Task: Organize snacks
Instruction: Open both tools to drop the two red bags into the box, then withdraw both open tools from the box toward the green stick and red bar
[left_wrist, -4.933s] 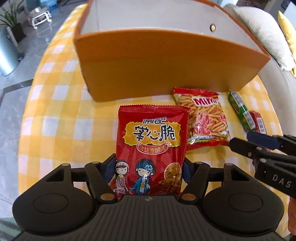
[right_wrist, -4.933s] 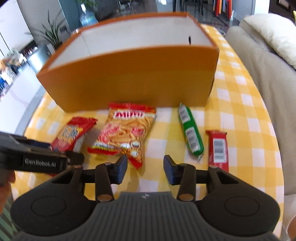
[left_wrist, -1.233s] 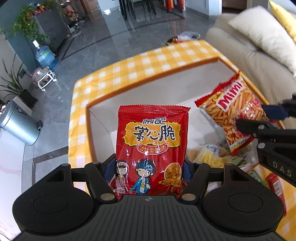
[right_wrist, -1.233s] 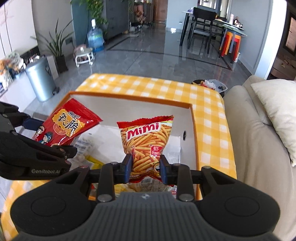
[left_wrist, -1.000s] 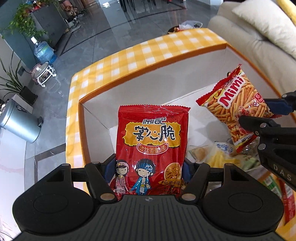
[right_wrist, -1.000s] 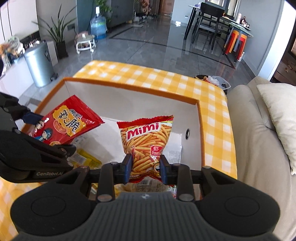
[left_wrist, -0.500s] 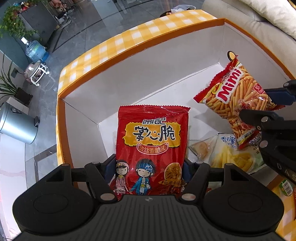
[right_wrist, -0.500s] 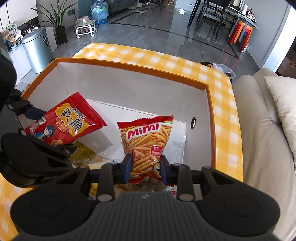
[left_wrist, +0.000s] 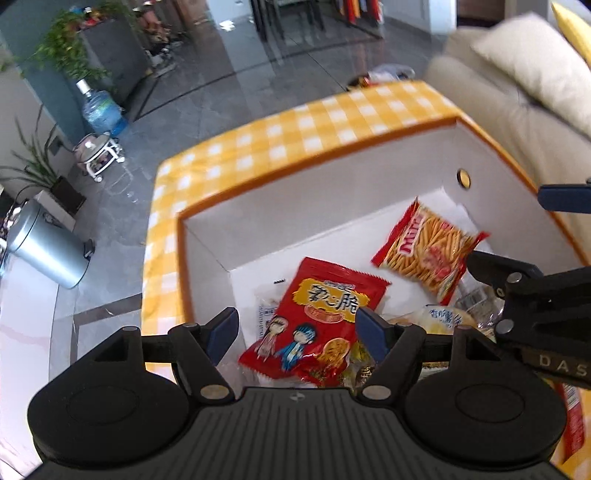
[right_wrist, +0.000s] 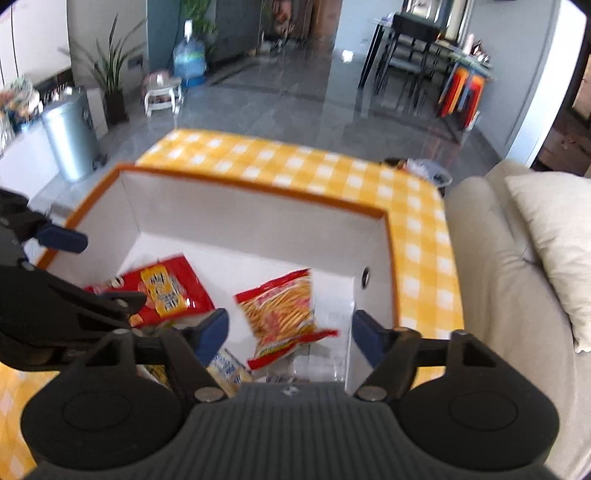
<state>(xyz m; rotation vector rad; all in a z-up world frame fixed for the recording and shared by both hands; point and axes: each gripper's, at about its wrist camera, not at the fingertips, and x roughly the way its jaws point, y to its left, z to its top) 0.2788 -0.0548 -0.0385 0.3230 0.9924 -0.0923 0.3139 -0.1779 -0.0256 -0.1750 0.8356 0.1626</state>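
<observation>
Both grippers hang open above the orange box (left_wrist: 491, 147) with white inside walls. My left gripper (left_wrist: 297, 332) is open and empty; the red noodle-snack bag (left_wrist: 321, 321) lies below it inside the box, on other packets. My right gripper (right_wrist: 290, 332) is open and empty; the orange Mimi fries bag (right_wrist: 284, 314) sits in the box below it, blurred. In the left wrist view the Mimi bag (left_wrist: 428, 254) is at the box's right side. In the right wrist view the red bag (right_wrist: 162, 291) is at the box's left and the box (right_wrist: 258, 188) fills the middle.
Several pale and yellow packets (left_wrist: 443, 317) lie on the box floor. A red bar (left_wrist: 572, 417) lies on the yellow checked tablecloth (left_wrist: 295, 136) at the right. A beige sofa with a cushion (right_wrist: 517, 277) is close on the right. A metal bin (left_wrist: 44, 247) stands on the floor.
Both grippers have opened and let go of their bags, which dropped into the box. Both grippers have risen a little above the box.
</observation>
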